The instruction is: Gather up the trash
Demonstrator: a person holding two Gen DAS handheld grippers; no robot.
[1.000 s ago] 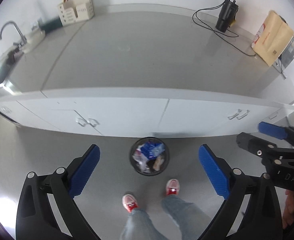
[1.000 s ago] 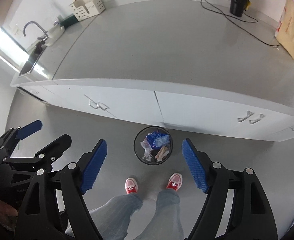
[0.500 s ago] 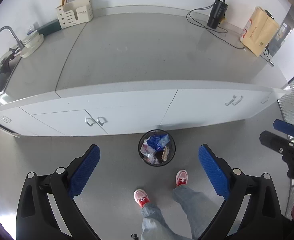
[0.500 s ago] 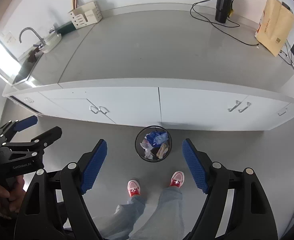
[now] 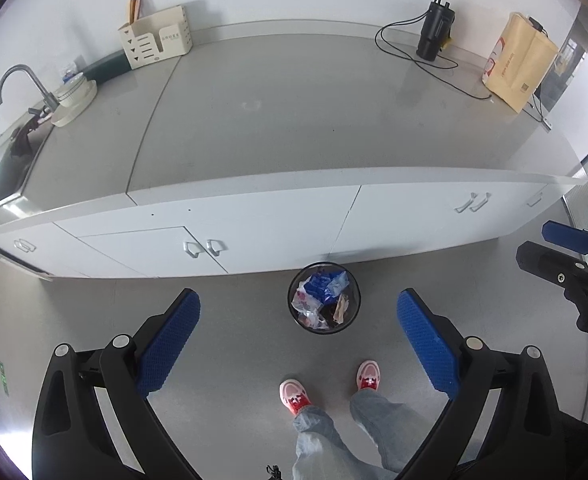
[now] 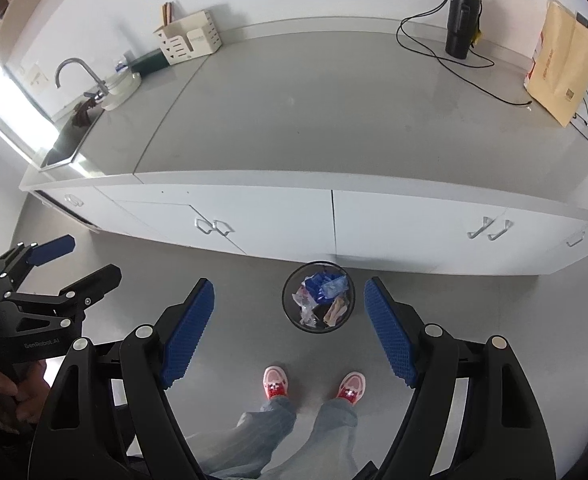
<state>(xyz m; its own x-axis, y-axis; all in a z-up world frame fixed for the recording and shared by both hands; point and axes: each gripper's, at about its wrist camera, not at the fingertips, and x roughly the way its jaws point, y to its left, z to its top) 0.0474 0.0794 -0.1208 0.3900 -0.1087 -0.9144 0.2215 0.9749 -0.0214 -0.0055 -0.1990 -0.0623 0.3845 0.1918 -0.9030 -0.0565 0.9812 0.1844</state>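
A black mesh trash bin (image 5: 324, 298) stands on the grey floor against the white cabinets, holding blue, white and brown wrappers; it also shows in the right wrist view (image 6: 318, 297). My left gripper (image 5: 298, 340) is open and empty, high above the floor, with the bin between its blue pads. My right gripper (image 6: 289, 330) is open and empty too, at about the same height. Each gripper shows at the edge of the other's view, the right one (image 5: 570, 260) and the left one (image 6: 65, 264).
A long grey countertop (image 5: 294, 120) carries a sink with faucet (image 5: 17, 80), a cream organiser (image 5: 155, 42), a black tumbler with cable (image 5: 434, 32) and a yellow paper bag (image 5: 520, 60). The person's legs and pink shoes (image 5: 330, 386) are below the bin.
Both grippers have risen and pulled back from the counter, so the counter and bin look smaller and farther. Both stay open and empty.
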